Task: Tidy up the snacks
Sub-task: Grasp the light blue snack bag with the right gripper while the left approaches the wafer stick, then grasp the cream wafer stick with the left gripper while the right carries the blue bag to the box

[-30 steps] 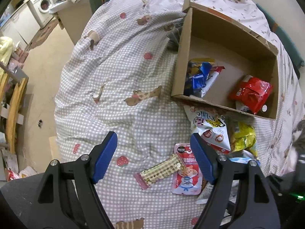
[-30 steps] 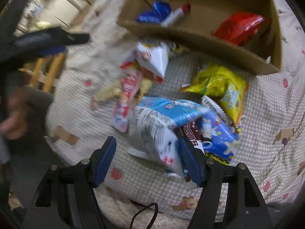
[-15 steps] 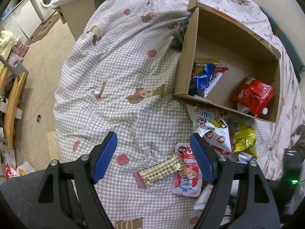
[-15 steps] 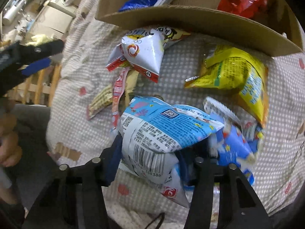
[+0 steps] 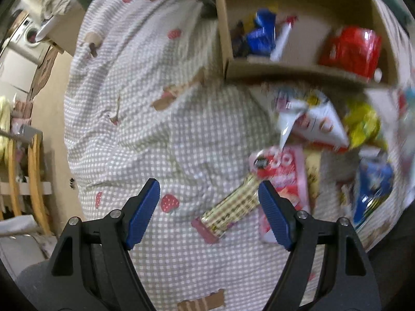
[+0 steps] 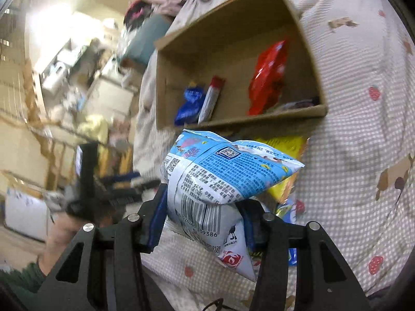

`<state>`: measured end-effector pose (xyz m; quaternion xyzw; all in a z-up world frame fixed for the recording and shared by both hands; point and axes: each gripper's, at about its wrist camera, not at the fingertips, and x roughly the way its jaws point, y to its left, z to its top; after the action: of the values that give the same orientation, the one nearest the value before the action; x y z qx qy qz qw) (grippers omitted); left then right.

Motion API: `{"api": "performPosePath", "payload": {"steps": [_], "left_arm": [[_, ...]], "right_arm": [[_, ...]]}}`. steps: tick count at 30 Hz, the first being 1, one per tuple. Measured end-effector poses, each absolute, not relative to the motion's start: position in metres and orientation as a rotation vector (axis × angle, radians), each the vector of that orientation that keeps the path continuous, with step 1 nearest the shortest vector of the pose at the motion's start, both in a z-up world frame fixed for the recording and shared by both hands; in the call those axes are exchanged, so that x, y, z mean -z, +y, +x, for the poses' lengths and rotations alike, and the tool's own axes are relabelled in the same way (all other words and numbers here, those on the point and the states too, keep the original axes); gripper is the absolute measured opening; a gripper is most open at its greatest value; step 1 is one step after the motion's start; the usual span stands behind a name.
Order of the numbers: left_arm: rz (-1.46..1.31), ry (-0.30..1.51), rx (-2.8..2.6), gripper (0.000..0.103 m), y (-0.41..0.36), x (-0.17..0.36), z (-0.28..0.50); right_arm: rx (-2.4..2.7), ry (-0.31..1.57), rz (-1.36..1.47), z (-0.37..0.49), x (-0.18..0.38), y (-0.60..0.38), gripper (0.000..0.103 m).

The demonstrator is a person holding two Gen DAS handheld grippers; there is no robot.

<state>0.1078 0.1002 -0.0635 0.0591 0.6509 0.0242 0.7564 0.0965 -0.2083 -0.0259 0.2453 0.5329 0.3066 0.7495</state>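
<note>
My right gripper is shut on a light blue and white snack bag and holds it above the bed, in front of the cardboard box. The box holds a red bag, a blue pack and a white stick pack. My left gripper is open and empty, low over a checked wafer stick and a pink flat pack. A white and red bag, a yellow bag and a blue bag lie nearby. The box is beyond them.
The snacks lie on a grey checked bedsheet with strawberry prints. The bed's edge drops to the floor on the left, where a wooden chair stands. A yellow bag lies under the held bag.
My right gripper has closed on the light blue bag and lifted it off the pile toward the box. My left gripper has moved down and right, closer to the wafer stick, still open.
</note>
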Motion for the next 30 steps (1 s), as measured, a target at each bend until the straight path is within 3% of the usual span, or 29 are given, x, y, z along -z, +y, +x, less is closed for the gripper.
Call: {"api": "performPosePath", "payload": {"steps": [8,12,20,26,30], "left_arm": [[0.356,1.494,-0.046,0.065,0.076,0.106,0.095],[0.297,1.525,-0.002,0.037,0.072,0.109,0.097],[0.275,1.541,0.005,0.041,0.076,0.111,0.096],[0.299,1.587,0.060,0.043,0.067,0.118,0.084],[0.380,1.577,0.051,0.043,0.058,0.127,0.078]], "right_arm": [[-0.649,1.102,0.657,0.099,0.024,-0.226,0.051],[-0.653,1.088,0.669,0.098,0.022,-0.231,0.051],[-0.671,1.092,0.694,0.094,0.021,-0.231,0.051],[-0.793,1.025,1.002,0.100,0.029,-0.253,0.051],[-0.757,1.023,1.045,0.099,0.033,-0.261,0.051]]}}
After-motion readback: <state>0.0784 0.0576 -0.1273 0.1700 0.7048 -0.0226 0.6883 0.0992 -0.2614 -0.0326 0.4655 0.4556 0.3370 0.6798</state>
